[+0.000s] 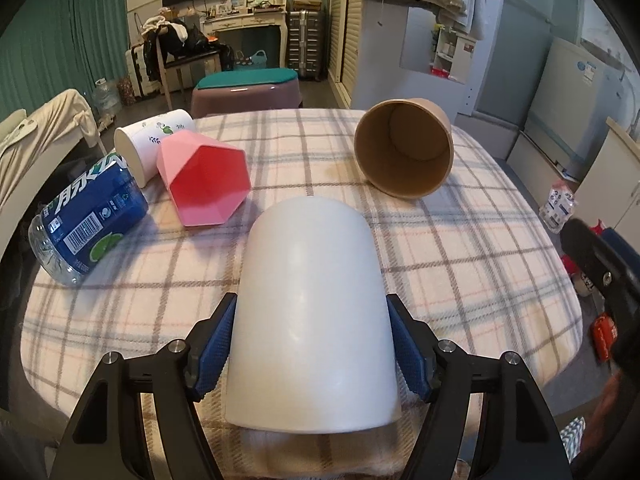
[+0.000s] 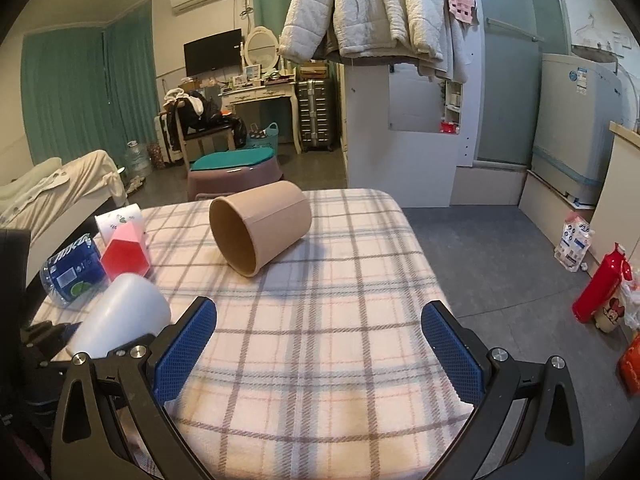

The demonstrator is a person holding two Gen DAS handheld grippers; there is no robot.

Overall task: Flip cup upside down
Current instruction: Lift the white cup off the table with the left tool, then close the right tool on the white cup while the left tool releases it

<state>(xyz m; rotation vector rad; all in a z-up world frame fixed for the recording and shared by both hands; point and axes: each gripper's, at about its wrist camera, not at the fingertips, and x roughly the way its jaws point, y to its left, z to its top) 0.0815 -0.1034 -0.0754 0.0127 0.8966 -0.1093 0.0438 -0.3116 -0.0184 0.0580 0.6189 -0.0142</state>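
Observation:
My left gripper (image 1: 311, 344) is shut on a plain white cup (image 1: 312, 312), its blue pads pressing both sides; the cup lies tilted with its closed end pointing away and its rim toward the camera, just above the plaid tablecloth (image 1: 460, 248). The same white cup (image 2: 120, 316) shows at the lower left of the right wrist view. My right gripper (image 2: 320, 344) is open and empty over the near part of the table. A brown paper cup (image 1: 404, 148) lies on its side farther back, mouth toward me; it also shows in the right wrist view (image 2: 260, 226).
A pink hexagonal cup (image 1: 204, 184), a white patterned cup (image 1: 152, 144) and a blue-labelled water bottle (image 1: 88, 220) lie on their sides at the table's left. The table edge drops to the floor on the right, where a red bottle (image 2: 600, 284) stands.

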